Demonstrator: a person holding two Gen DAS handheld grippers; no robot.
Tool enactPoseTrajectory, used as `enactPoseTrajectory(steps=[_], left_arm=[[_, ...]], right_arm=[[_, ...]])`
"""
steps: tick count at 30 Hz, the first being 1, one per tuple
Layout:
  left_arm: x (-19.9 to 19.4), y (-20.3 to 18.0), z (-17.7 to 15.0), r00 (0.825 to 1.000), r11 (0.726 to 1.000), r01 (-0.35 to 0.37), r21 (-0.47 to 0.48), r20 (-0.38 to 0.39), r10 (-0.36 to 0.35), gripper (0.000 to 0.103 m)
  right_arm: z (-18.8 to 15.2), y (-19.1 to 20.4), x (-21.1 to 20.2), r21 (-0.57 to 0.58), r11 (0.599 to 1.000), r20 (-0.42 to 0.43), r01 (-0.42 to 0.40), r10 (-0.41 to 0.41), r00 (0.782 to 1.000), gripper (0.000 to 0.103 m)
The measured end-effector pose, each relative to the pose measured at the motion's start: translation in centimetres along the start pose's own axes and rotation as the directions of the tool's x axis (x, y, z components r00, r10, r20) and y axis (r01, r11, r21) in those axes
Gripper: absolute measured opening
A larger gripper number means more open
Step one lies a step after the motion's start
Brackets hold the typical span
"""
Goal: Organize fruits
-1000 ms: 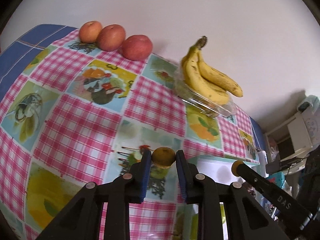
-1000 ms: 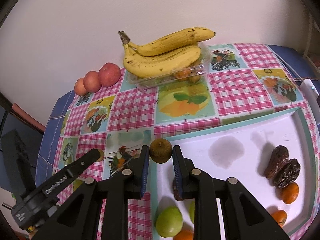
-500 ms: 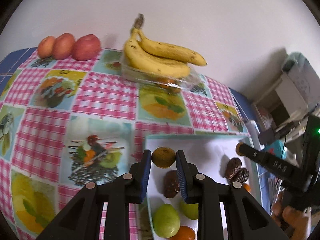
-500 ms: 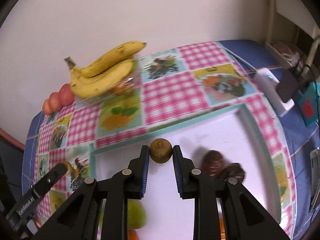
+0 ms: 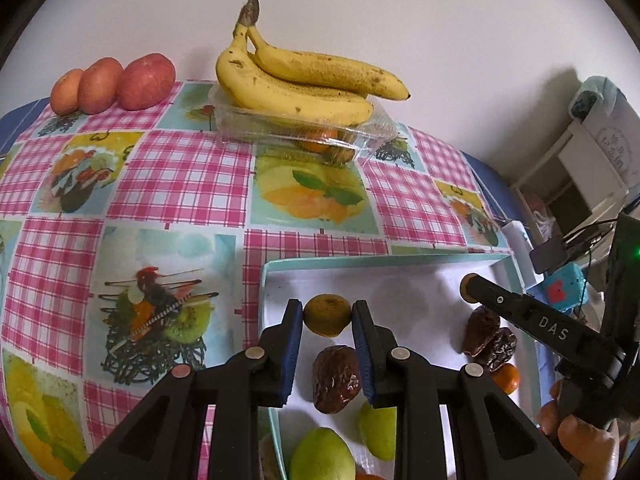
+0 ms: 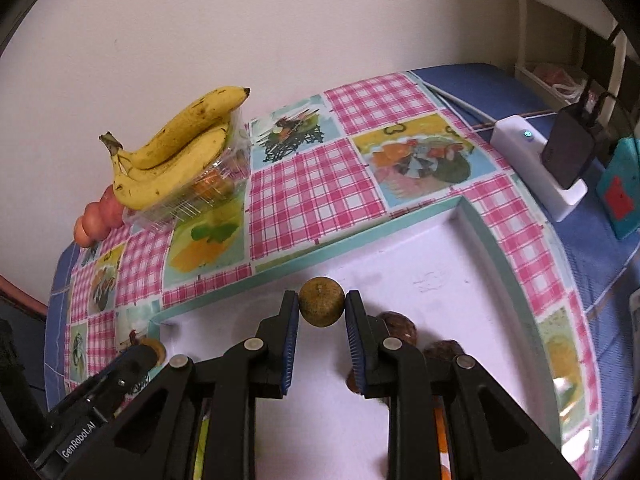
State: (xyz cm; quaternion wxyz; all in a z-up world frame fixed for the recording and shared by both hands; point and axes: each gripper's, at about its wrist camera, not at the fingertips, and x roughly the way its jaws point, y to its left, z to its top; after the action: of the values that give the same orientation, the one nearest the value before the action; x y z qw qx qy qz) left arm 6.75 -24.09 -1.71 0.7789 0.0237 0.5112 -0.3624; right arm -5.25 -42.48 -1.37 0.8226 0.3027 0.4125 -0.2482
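Two hand-held grippers hang over the white tray (image 5: 404, 280). The left hand-held gripper (image 5: 327, 317) is clamped on a brown-green round fruit (image 5: 327, 315), above a date (image 5: 335, 378). The right hand-held gripper (image 6: 322, 309) pinches a second round fruit (image 6: 321, 306). Bananas (image 5: 296, 84) lie on a clear box on the worktop (image 5: 180, 184).

A white power strip (image 6: 536, 168) with a black charger (image 6: 568, 148) plugged in sits at the right, on the blue cloth (image 6: 592, 256).
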Motion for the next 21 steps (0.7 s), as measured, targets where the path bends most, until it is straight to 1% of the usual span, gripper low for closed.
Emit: enactPoseTrajectory(steps=[2, 9, 11, 21], left_arm=[[0.5, -0.1, -0.1, 1.0, 1.0, -0.002, 0.002, -0.009, 0.003, 0.027], [1.7, 0.5, -0.2, 0.999, 1.0, -0.024, -0.014, -0.039, 0.023, 0.027], [1.9, 0.5, -0.2, 0.999, 1.0, -0.018, -0.018, -0.044, 0.017, 0.027], [0.9, 0.3, -0.2, 0.998, 0.999, -0.033, -0.01, -0.051, 0.033, 0.029]], right_arm=[[-0.1, -0.2, 0.6, 0.009, 1.0, -0.005, -0.006, 0.007, 1.0, 0.025], [-0.3, -1.2, 2.1, 0.034, 0.999, -0.029, 0.023, -0.022, 0.999, 0.025], [-0.3, -1.3, 2.3, 0.035, 0.999, -0.03, 0.02, -0.019, 0.999, 0.025], [-0.4, -0.5, 2.5, 0.015, 0.999, -0.044, 0.041, -0.04, 0.998, 0.025]])
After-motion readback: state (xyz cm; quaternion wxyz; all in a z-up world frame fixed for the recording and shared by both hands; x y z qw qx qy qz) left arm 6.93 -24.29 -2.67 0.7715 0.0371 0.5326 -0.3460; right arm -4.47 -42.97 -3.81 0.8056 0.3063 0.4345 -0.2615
